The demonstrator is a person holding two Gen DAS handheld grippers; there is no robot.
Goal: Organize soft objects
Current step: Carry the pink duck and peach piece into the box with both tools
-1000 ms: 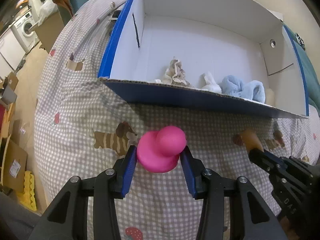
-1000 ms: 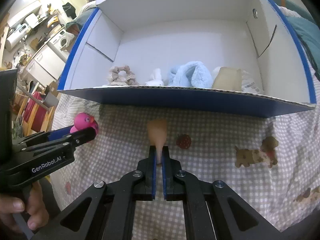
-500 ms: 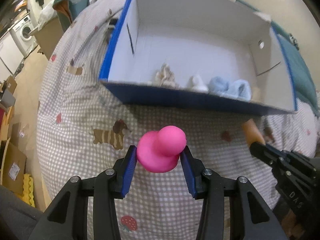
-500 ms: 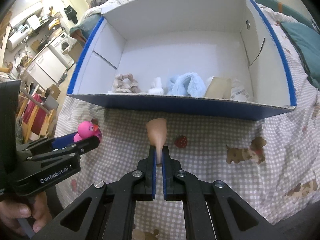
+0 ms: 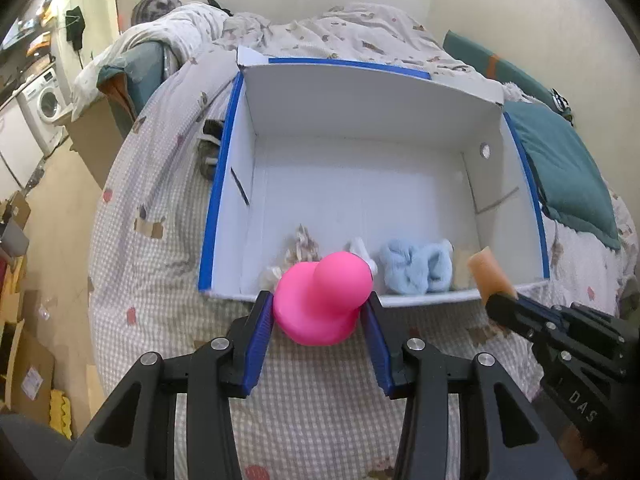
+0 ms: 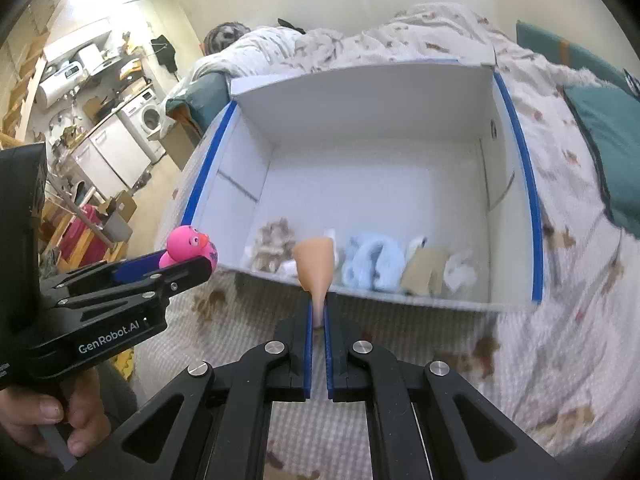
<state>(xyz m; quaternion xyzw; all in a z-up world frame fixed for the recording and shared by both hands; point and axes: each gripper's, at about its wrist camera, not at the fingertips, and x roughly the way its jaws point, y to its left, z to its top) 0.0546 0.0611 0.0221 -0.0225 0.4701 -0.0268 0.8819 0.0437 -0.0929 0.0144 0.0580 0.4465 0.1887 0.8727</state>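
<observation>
Left gripper: clamping one pink rubber duck by its flanks, hovering at the box's near wall, presumably for dropping in.
Right gripper: fingers nearly closed, pinching one peach cone-shaped soft piece by its narrow tip (wide end pointing boxward).
White box: sitting on the checked bedspread, holding one row of soft items along its front; exact count unclear.
Light-blue plush: lying in that row.

One white box with blue edging; two grippers — left, right; one pink duck; one tan cone; one blue fleece bundle; two teal cushions — far right.
</observation>
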